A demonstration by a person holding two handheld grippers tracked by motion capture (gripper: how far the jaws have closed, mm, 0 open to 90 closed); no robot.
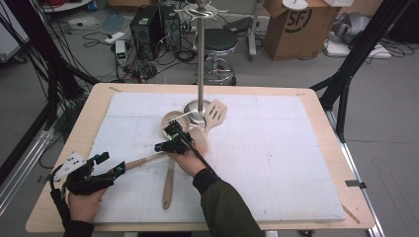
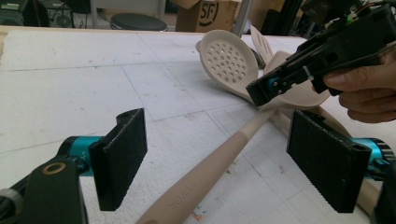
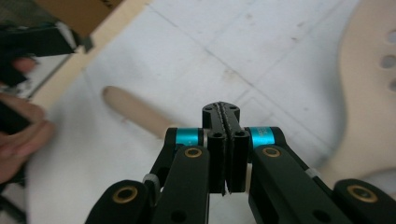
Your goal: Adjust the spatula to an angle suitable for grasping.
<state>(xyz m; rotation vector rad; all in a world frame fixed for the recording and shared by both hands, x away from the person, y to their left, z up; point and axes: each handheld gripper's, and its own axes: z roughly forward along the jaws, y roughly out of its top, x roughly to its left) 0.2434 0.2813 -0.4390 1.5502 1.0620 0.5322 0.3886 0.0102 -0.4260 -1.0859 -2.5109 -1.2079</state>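
Several beige kitchen utensils lie around the base of a metal stand: a perforated skimmer, a slotted spatula and a solid spoon. A long beige handle runs from that pile towards the left. My left gripper is open, its pads on either side of this handle without touching it. My right gripper is shut with nothing in it, hovering over the handle near the spoon.
A second utensil with a wooden handle points towards the front edge. The white foam board covers the wooden table. The stand's pole rises at the back centre. Beyond the table are a stool, boxes and cables.
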